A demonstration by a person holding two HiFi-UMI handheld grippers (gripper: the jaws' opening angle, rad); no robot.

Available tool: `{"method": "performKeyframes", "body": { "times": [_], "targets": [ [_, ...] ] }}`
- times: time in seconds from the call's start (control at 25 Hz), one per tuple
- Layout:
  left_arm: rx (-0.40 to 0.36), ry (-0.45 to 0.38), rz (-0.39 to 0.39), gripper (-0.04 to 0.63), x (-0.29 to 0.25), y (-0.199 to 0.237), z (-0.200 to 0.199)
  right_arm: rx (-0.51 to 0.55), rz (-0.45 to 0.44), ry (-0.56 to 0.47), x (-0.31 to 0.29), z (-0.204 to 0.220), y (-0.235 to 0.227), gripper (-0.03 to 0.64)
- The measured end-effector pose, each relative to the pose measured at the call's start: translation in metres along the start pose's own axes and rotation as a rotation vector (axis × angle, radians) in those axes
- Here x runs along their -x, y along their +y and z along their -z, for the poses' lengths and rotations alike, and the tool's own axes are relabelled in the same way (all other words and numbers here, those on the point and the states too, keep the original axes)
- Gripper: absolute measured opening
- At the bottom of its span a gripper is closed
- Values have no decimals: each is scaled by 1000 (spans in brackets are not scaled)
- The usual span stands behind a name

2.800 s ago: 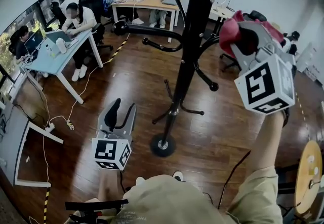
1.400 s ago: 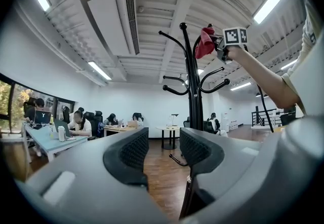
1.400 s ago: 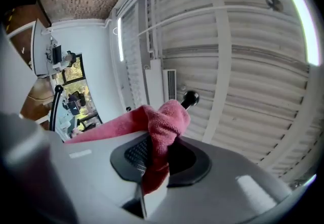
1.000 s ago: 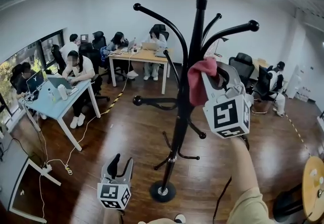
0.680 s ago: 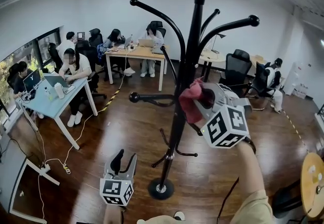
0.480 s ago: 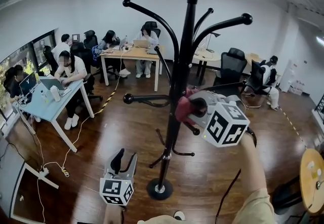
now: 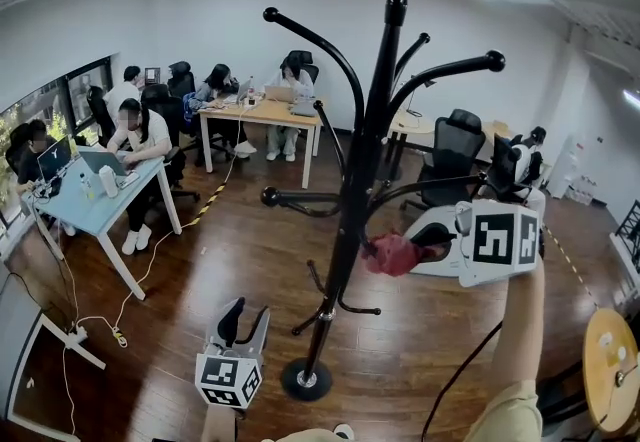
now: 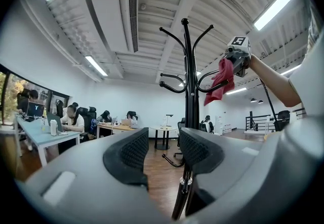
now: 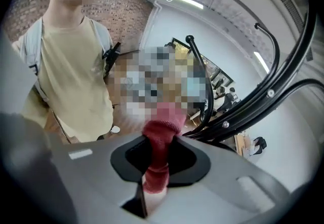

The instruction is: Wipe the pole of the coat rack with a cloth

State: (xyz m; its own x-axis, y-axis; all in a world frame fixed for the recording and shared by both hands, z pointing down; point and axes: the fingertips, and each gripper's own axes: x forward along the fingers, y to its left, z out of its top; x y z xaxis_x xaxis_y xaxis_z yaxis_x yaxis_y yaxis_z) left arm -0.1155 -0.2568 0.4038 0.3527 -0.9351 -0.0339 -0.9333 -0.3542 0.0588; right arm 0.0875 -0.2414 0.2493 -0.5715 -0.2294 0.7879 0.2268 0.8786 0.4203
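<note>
A: Beside the pole, about halfway up and to its right, is the red cloth, bunched and slightly clear of the metal.
B: Held by what?
A: The right gripper, jaws clamped on the cloth.
B: And the left gripper?
A: Low, near the round base, jaws apart and empty. People sit at a wooden desk behind.

No word, number or brand name can be read. Right of the coat rack one marker cube, and left of it another, show only black-and-white square patterns.
</note>
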Motion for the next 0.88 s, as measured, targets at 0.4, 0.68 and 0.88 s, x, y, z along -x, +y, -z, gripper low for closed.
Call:
{"method": "performKeyframes", "body": {
  "times": [0.4, 0.68, 0.88],
  "targets": [
    [37, -38, -45, 186, 40, 24, -6, 73, 1005, -332, 108, -152, -106, 49],
    [41, -55, -96, 179, 83, 58, -9, 267, 1181, -238, 111, -250, -209, 49],
    [38, -61, -93, 179, 96, 71, -8, 298, 1207, 93, 91, -242, -288, 49]
  ]
}}
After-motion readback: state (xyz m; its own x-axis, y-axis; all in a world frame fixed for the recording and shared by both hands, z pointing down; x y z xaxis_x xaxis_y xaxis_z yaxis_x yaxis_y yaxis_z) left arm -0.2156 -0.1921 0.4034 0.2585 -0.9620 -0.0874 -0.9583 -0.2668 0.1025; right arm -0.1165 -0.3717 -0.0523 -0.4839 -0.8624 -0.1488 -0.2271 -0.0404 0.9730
